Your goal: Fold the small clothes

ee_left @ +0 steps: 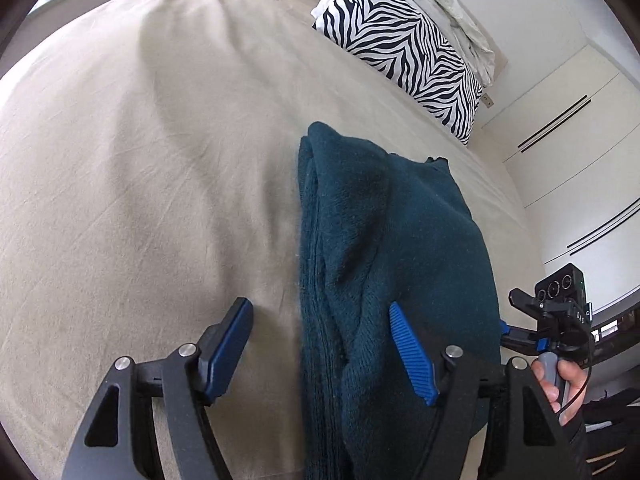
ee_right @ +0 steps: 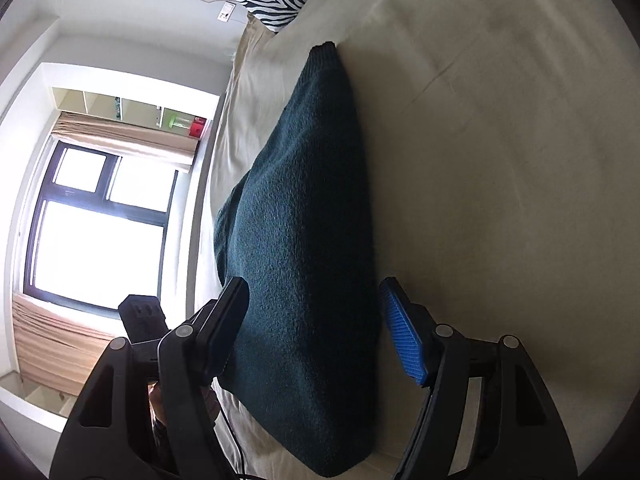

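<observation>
Teal knit garment (ee_left: 384, 264) folded into a long strip, lying on beige bedsheet (ee_left: 140, 184) near bed's side edge. Left gripper (ee_left: 320, 344) wide open, straddling strip's long edge, gripping nothing. Right gripper (ee_right: 312, 324) wide open astride strip's near end, holding nothing. Zebra-print pillow (ee_left: 404, 44) at head edge.

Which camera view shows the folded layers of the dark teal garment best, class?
The left wrist view: along the dark teal garment its stacked folded edges and creases show on the beige bedsheet. The right wrist view shows the garment only as one smooth top surface, its layers hidden.
</observation>
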Motion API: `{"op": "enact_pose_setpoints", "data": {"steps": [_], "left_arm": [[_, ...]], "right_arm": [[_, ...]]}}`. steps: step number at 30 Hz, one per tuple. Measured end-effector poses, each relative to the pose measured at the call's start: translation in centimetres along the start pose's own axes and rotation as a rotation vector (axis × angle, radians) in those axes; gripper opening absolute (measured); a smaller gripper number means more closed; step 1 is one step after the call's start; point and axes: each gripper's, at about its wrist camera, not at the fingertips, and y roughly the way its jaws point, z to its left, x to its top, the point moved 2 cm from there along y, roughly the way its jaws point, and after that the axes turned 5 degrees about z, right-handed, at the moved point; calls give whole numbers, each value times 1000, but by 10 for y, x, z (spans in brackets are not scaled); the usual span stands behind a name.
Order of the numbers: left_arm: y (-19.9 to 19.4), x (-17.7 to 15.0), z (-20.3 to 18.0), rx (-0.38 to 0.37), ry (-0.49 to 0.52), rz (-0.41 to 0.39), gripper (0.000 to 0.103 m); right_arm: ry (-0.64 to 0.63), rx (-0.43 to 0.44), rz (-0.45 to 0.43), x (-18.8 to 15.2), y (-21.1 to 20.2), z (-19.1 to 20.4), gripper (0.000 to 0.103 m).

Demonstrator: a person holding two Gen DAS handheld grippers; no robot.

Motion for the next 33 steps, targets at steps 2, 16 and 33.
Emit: {"op": "enact_pose_setpoints", "data": {"steps": [2, 16, 33], "left_arm": [[5, 6, 1, -14, -20, 40, 72], [38, 22, -17, -24, -64, 133, 41], [-41, -43, -79, -158, 21, 88, 29]], "right_arm": [[28, 10, 26, 3, 15, -3, 68], [-26, -108, 62, 11, 51, 18, 44], [-131, -28, -32, -54, -47, 65, 35]]}}
